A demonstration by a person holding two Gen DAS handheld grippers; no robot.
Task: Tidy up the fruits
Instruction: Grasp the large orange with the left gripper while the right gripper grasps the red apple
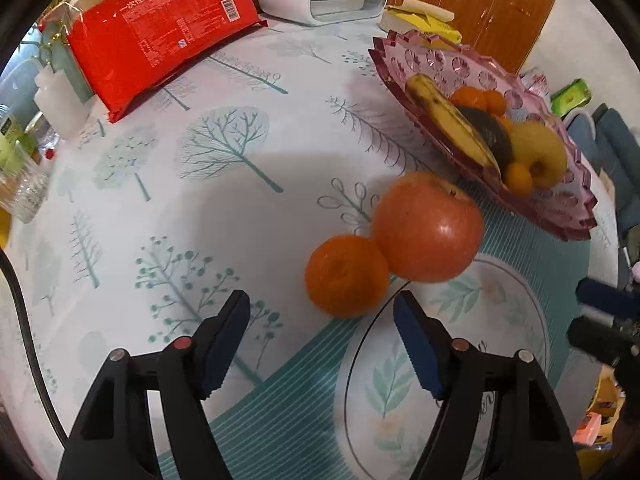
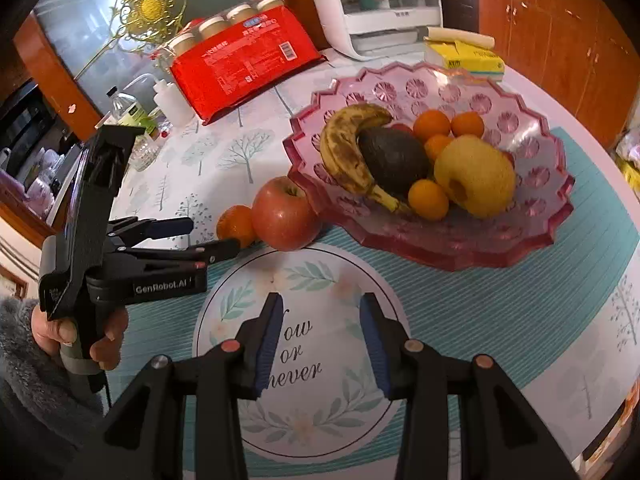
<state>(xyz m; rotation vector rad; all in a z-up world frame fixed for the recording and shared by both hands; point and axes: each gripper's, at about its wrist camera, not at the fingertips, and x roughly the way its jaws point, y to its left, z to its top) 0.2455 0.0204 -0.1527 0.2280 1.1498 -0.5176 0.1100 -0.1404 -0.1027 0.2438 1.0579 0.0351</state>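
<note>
Because two fruits lie outside the dish, the left wrist view shows the left gripper [image 1: 320, 344] pointed down at them with its jaws wide and nothing between the blue pads. The small round orange tangerine [image 1: 346, 276] sits on the tree-printed tablecloth [image 1: 168, 184], touching the larger red apple [image 1: 428, 228] beyond it. The apple rests just beside the near rim of the scalloped pink glass fruit bowl [image 1: 560, 220], which already holds a spotted yellow banana [image 1: 452, 124], a dark avocado [image 1: 490, 132], small oranges and a yellow apple. The tangerine is the nearer fruit, so it looks like the intended pick.

In the right wrist view, the right gripper [image 2: 320, 344] hovers over the round printed centre of the teal striped mat [image 2: 480, 312], jaws narrow and empty, apparently kept clear. The left gripper [image 2: 208, 236], held by a hand [image 2: 76, 336], reaches toward the tangerine [image 2: 236, 224], its fingertips just short of it.
</note>
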